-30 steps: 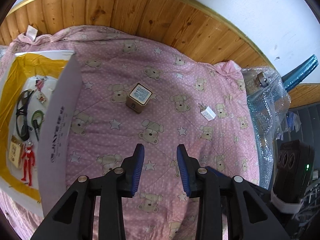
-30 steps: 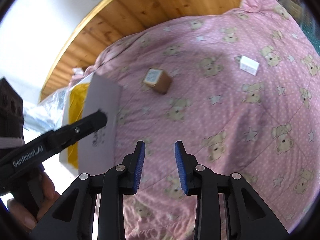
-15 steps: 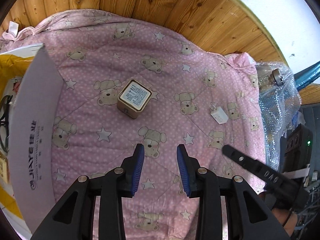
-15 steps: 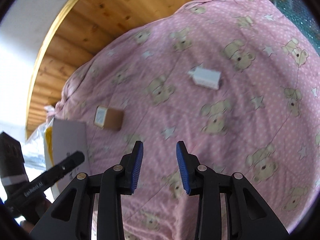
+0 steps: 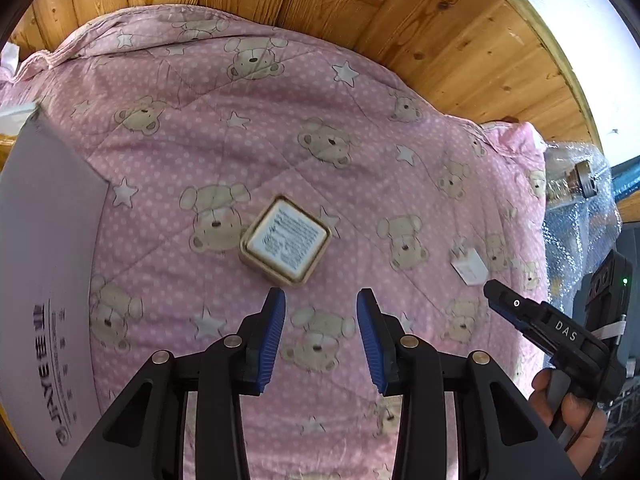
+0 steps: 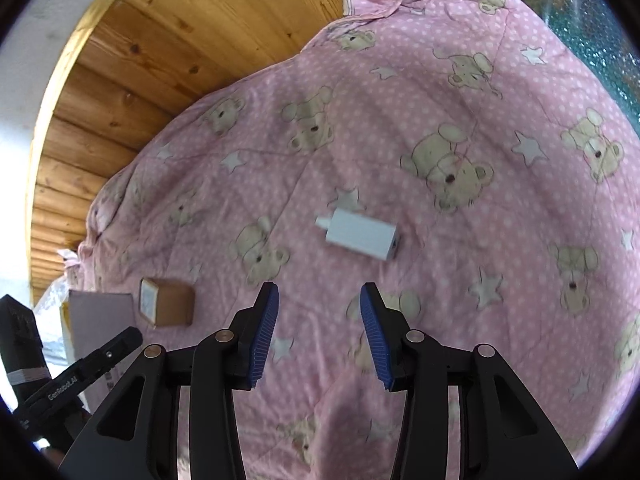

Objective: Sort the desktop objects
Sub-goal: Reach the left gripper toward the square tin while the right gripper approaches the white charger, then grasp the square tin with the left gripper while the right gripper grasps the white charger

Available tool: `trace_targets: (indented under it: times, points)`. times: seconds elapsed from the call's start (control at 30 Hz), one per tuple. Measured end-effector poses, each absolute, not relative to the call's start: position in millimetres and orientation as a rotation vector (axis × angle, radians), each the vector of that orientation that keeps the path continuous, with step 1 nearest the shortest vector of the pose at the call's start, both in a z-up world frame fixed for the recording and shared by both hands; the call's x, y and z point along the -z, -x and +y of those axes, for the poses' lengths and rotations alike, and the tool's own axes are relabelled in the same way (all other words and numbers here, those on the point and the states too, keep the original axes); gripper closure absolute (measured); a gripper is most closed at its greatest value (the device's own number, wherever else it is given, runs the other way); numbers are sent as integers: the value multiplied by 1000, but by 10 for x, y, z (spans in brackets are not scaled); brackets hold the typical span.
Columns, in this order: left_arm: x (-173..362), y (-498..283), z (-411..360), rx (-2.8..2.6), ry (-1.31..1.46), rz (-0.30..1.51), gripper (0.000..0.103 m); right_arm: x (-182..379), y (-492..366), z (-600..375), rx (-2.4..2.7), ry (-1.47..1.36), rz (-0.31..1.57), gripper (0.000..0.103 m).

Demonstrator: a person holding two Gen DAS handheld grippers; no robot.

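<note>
both claws have closed in since half a second ago: the left claw (image 5: pixel 321 338), open and empty, now has the box (image 5: pixel 285 245) just ahead of its tips, and the right claw (image 6: pixel 316 334), also open, has the charger (image 6: pixel 362 239) just ahead on the quilt (image 5: pixel 360 128). the carton (image 5: pixel 44 264) left of the left claw is cut off, and the charger's prongs are blurred.

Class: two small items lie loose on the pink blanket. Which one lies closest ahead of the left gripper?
The brown box with a white label, just beyond the open left gripper; the white charger lies off toward the right gripper.

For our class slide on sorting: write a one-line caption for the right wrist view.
Open right tool poised above a white charger lying on the pink bear-print quilt.
</note>
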State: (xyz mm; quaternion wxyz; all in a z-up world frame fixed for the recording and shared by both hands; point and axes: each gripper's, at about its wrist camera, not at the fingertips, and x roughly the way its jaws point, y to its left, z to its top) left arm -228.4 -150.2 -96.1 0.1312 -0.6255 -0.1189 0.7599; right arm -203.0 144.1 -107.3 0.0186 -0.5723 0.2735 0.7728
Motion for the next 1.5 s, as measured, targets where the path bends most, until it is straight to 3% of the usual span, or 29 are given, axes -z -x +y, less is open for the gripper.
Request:
trace_targets:
  times: [0.43,0.73,1.13,1.2,1.27,1.4,1.43,1.47,1.5]
  points:
    - [1081,2575,-1511,-2247,1736,-378,56,1413,2334,1391,-2396,1818,676,56]
    - [1033,2716,-1610,-2289,1675,-443,56,1470,2339,1499,-2395,1796,740,56]
    - [1105,2664,-1401,-2297,1567,-264,55,1496,2489,1584,-2412,1701,758,50]
    - [1111,2671,-1385,-2309,1547,-250,55,1494,2524,1573,-2416,1700,708,56]
    - [1111,2685,-1361,-2333,1531,-214,55,1490,2549,1572,-2420,1699,647,70]
    - [1105,2731,-1437,-2338,1545,-259,55,1445,2543,1588,-2448,1707,626,74]
    - [1088,2730,-1467,-2342,1537,-278,55,1406,2531,1596,-2464,1690,614,72]
    - [1073,2725,-1490,-2345,1524,-287,55,1375,2525,1601,-2478,1675,600,58]
    - [1070,2723,-1499,-2342,1518,-287,55,1358,2524,1608,-2489,1660,584,51]
